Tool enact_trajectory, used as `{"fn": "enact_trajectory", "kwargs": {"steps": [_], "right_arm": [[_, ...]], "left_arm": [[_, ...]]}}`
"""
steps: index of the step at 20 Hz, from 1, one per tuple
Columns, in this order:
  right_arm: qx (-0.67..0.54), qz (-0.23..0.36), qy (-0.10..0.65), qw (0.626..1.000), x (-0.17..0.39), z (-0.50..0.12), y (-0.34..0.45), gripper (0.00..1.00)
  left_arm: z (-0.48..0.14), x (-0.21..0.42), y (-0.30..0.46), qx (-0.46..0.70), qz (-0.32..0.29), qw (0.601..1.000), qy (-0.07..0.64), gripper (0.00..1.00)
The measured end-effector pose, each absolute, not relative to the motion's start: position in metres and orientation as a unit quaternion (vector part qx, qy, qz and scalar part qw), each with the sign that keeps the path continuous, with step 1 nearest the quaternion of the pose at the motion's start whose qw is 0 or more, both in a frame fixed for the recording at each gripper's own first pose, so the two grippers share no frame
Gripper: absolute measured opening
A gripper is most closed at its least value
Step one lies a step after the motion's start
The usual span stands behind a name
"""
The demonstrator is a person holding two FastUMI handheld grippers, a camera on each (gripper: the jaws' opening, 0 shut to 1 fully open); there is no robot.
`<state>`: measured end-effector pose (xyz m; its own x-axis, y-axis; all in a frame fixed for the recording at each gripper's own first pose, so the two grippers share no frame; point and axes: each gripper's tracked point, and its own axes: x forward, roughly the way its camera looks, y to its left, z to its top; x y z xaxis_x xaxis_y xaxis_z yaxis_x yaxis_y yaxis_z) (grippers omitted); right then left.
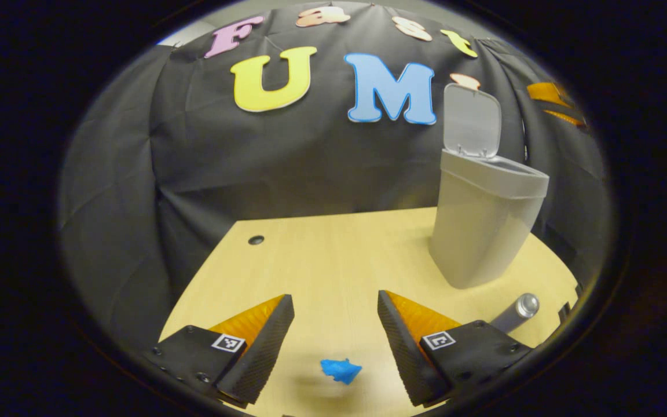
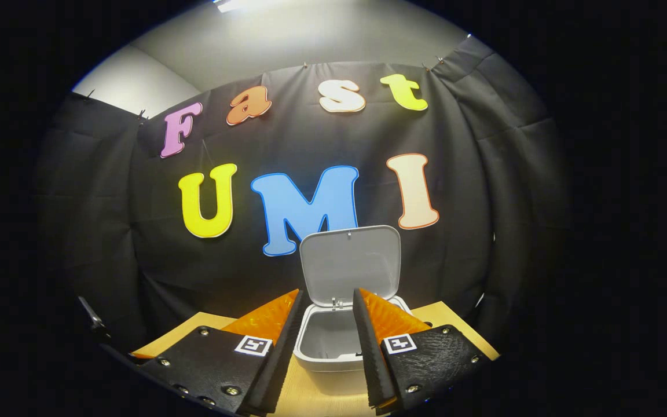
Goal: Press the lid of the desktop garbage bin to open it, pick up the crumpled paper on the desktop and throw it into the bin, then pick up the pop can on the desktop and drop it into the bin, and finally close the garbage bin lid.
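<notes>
Hovering over the counter [image 1: 333, 249], the left tool [image 1: 336, 313] is being held wide and empty, the crumpled paper [image 1: 341, 370] lying just at its six o'clock, nearer it than the right tool [image 2: 326, 324], which is being held at a middling gap, empty, before the open bin [image 2: 333, 341]. The pop can [image 1: 514, 313] is lying at three o'clock, its long axis pointing toward one o'clock.

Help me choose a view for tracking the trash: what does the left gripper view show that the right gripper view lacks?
Left gripper view: the blue crumpled paper between the open left gripper fingers, and the can lying beside the bin. Right gripper view: the bin's inside, seen between the open right gripper fingers. Both: the bin with its lid up, on the wooden table.
</notes>
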<state>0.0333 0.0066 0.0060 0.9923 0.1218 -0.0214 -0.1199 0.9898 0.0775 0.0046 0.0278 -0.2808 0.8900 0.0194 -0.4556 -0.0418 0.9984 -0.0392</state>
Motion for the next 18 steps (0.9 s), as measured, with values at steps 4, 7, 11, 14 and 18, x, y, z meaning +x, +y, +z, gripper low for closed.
{"fn": "enact_trajectory", "kwargs": {"steps": [4, 7, 11, 14, 18], "right_arm": [[0.035, 0.050, 0.021, 0.998, 0.025, 0.002, -0.002, 0.56], [0.030, 0.040, 0.028, 0.998, 0.020, -0.002, -0.010, 0.56], [0.026, 0.031, 0.041, 0.998, 0.016, -0.010, -0.016, 0.56], [0.019, 0.024, 0.050, 0.998, 0.013, -0.016, -0.021, 0.56], [0.020, 0.017, 0.058, 0.998, 0.013, -0.021, -0.027, 0.56]], "left_arm": [[-0.332, -0.004, 0.024, -0.041, 0.016, 0.961, 0.272, 0.96], [-0.364, -0.008, 0.018, -0.056, 0.013, 0.953, 0.297, 0.96], [-0.402, -0.014, 0.023, -0.053, 0.022, 0.944, 0.324, 0.96], [-0.421, -0.019, 0.022, -0.055, 0.024, 0.938, 0.341, 0.96], [-0.443, -0.020, 0.022, -0.061, 0.030, 0.931, 0.359, 0.96]]}}
